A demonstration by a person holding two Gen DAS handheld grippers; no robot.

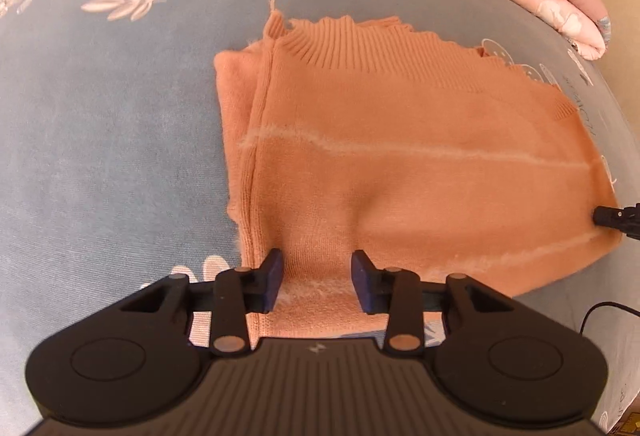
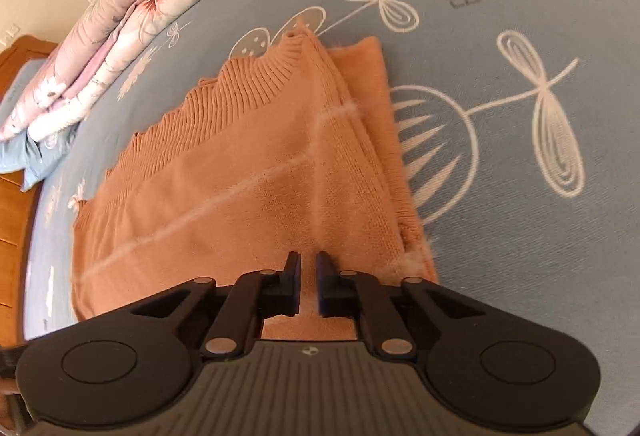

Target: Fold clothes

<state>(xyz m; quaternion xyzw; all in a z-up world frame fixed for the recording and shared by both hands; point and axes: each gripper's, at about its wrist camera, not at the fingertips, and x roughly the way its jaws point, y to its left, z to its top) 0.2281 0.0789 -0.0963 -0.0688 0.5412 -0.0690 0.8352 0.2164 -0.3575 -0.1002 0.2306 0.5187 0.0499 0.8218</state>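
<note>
Nearest, our left tool (image 1: 316, 278) straddles the near hem of the orange sweater (image 1: 400, 164), jaws part open, pads not visibly pinching. Our right tool (image 2: 308, 282) hovers over the other near corner, jaws narrowly apart, holding nothing. Risk, as we judge it: jaws catching only the top layer would drag the stacked side folds askew. The sweater lies half-folded on the blue bed sheet (image 1: 120, 116). Beyond, a folded quilt (image 2: 120, 16). Containers: none visible.
</note>
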